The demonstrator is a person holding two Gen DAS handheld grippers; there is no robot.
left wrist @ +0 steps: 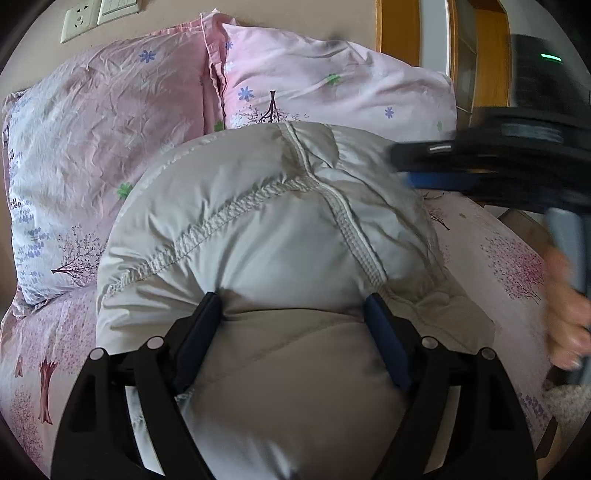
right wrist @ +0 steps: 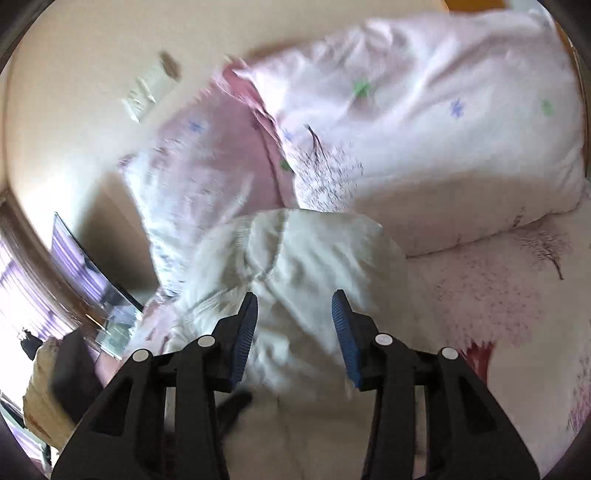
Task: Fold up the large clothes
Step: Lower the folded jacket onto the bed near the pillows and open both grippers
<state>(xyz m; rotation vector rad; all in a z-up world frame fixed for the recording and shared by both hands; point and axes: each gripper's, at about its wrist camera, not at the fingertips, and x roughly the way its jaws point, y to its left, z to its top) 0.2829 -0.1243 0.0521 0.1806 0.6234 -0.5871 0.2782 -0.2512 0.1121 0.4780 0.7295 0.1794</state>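
- Nearest in the left wrist view, the left claw [left wrist: 293, 325] has its jaws spread wide, pressed against a puffy bulge of the grey down jacket [left wrist: 266, 236]; the padding swells between the pads but is not pinched.
- In the right wrist view, the right claw [right wrist: 294, 325] hangs above the same down jacket [right wrist: 295, 258], jaws apart and gripping nothing (the picture is blurred). From the left view it shows as a dark shape [left wrist: 480, 166] beside the jacket's far right edge.
- The jacket lies bunched on the bed [left wrist: 498, 251], on the pink tree-print sheet, its far end close against the pillows.
- Handling, as I judge it: light, soft and springy, with a slick shell. It will likely puff back after a fold and slide from a shallow pinch.
- Best hold is probably at the stitched elastic seam [left wrist: 221, 218] or a hem, where the fabric is thin and flat enough to clamp.
- Farthest, two pink floral pillows [left wrist: 110, 122] lean at the wall, under a wall socket [left wrist: 79, 22].
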